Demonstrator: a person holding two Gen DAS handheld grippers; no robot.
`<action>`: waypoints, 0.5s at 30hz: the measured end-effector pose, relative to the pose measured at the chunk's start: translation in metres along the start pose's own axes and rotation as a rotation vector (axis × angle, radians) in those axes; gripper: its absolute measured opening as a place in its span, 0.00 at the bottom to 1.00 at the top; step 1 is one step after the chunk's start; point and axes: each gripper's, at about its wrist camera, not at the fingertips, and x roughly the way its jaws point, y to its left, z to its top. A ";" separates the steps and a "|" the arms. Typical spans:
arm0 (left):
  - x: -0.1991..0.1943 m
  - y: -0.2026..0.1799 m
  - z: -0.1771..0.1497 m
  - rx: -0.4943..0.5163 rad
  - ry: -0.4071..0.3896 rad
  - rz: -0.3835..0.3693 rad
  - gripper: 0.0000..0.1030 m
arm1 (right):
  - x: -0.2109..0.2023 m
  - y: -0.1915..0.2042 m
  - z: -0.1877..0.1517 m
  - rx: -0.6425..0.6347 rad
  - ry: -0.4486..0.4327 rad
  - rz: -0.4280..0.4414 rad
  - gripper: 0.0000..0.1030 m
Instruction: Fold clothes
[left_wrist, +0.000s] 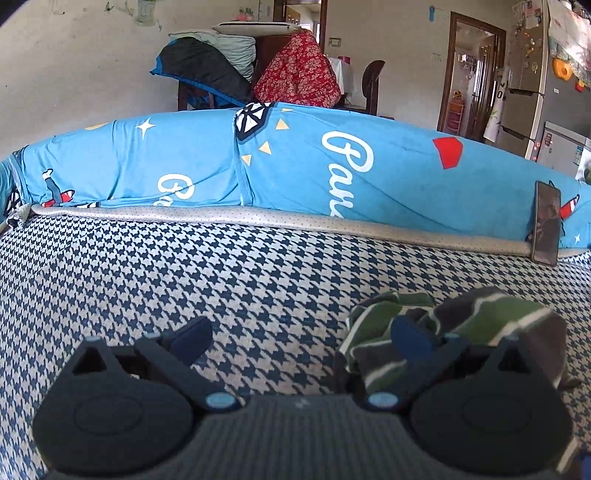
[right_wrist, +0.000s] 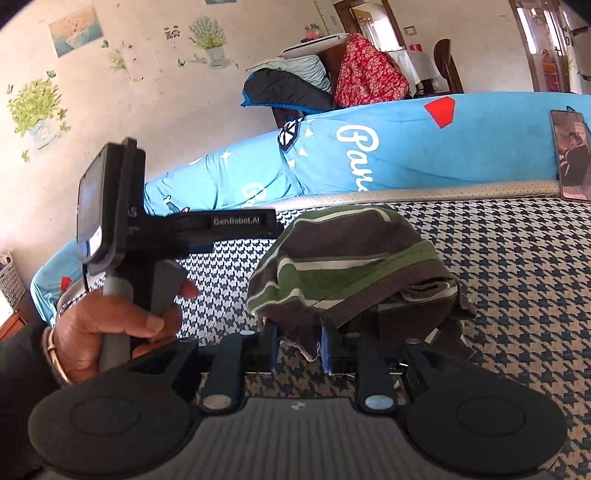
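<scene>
A crumpled striped garment (right_wrist: 351, 266), brown, green and white, lies bunched on the houndstooth bed cover (right_wrist: 517, 258). My right gripper (right_wrist: 298, 349) is shut on a hanging fold at the garment's near edge. In the left wrist view the garment (left_wrist: 461, 332) sits at the lower right. My left gripper (left_wrist: 299, 338) is open and empty over the cover, with its right finger (left_wrist: 410, 338) against the garment's left side. The left gripper's body (right_wrist: 155, 229) and the hand holding it show in the right wrist view.
A blue printed quilt roll (left_wrist: 295, 166) lies along the bed's far side behind a grey border strip (left_wrist: 258, 216). A phone (left_wrist: 546, 225) leans against the quilt at the right. Piled bedding (left_wrist: 207, 66), a red floral cloth (left_wrist: 299, 74), chairs and doorways stand beyond.
</scene>
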 end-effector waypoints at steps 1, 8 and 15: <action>0.002 -0.001 -0.001 0.004 0.005 -0.004 1.00 | -0.002 -0.004 0.001 0.016 -0.007 -0.003 0.31; 0.017 -0.013 -0.007 0.048 0.062 -0.005 1.00 | -0.019 -0.017 0.013 0.026 -0.075 -0.035 0.42; 0.030 -0.019 -0.010 0.058 0.096 0.031 1.00 | -0.032 -0.043 0.024 0.132 -0.144 -0.168 0.51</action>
